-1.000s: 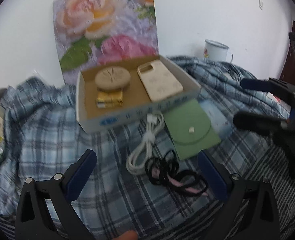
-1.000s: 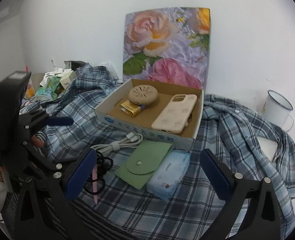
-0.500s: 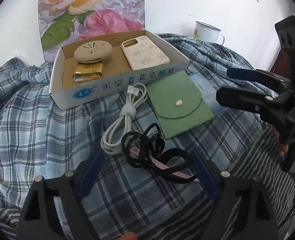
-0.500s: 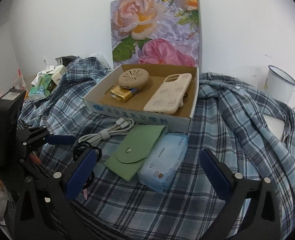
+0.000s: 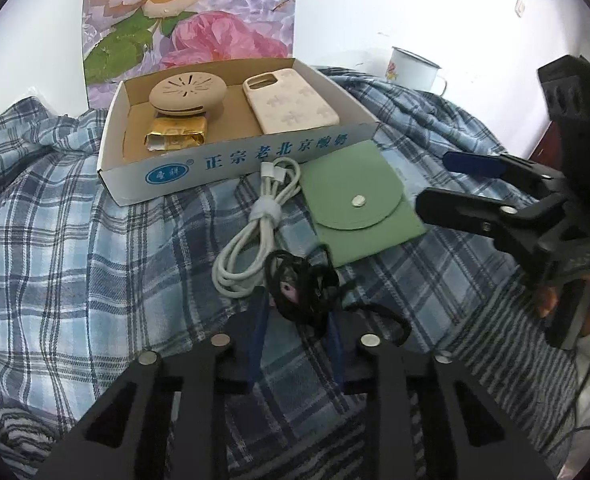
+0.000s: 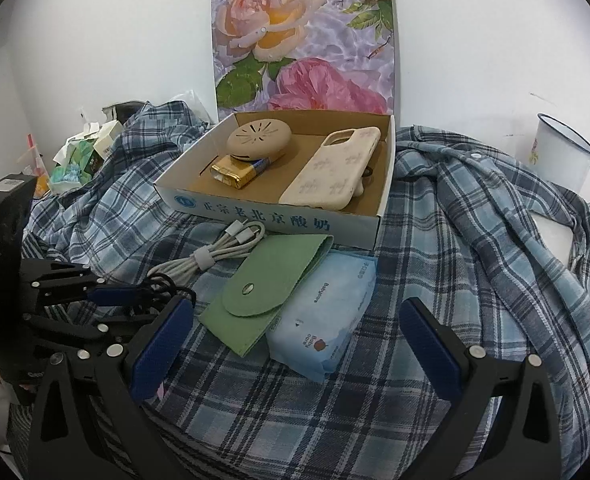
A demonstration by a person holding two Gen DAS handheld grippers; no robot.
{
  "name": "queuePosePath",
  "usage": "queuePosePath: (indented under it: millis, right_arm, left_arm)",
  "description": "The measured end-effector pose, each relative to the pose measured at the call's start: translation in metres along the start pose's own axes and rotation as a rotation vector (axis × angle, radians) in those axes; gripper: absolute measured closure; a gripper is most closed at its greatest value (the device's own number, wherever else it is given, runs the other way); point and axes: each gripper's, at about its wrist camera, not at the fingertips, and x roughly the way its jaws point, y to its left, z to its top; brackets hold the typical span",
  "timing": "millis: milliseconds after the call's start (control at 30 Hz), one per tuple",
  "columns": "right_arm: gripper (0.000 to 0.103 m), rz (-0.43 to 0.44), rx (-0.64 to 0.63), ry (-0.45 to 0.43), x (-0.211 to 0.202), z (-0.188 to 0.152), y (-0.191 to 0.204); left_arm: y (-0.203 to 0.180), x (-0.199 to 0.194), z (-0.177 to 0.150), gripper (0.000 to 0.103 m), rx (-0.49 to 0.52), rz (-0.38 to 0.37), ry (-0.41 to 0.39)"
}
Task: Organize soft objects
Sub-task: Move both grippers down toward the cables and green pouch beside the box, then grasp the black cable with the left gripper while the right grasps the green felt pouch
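The cardboard box (image 6: 347, 226) carries blue Chinese characters, 正宗老北京酸奶, on its front wall. Just before it, the blue wipes pack (image 6: 327, 316) reads "Babycare".

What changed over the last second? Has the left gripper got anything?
The left gripper moved forward and down, and its fingers closed on the black hair ties. The right gripper stays open. White cable, green pouch and box are unmoved.

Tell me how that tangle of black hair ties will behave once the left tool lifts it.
The black hair ties are thin loops in a loose tangle, so they will probably droop. One loop trails beyond the left tool, so it may dangle or snag the white cable beside it. They look very light.
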Motion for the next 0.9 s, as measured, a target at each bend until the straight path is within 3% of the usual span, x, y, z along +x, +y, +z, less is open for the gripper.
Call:
queuePosePath:
  millis: [400, 467, 533, 733, 900]
  right_arm:
    - [0.0, -0.009, 0.016, 0.005, 0.002, 0.0, -0.005]
    - [0.0, -0.007, 0.017, 0.005, 0.002, 0.0, -0.004]
    - [0.0, -0.005, 0.018, 0.003, 0.002, 0.0, -0.004]
    - [0.003, 0.02, 0.032, -0.009, -0.001, 0.0, -0.007]
    - [0.003, 0.031, -0.041, 0.003, 0.005, 0.009, 0.007]
  left_arm:
    - [-0.003, 0.002, 0.0, 0.078, 0.002, -0.037, 0.015]
    - [-0.002, 0.001, 0.0, 0.083, -0.006, -0.044, 0.005]
    - [0.0, -0.004, 0.0, 0.095, -0.018, -0.047, -0.02]
    - [0.009, -0.014, 0.0, 0.095, -0.058, -0.057, -0.065]
    - [0.013, -0.018, 0.001, 0.095, -0.077, -0.06, -0.081]
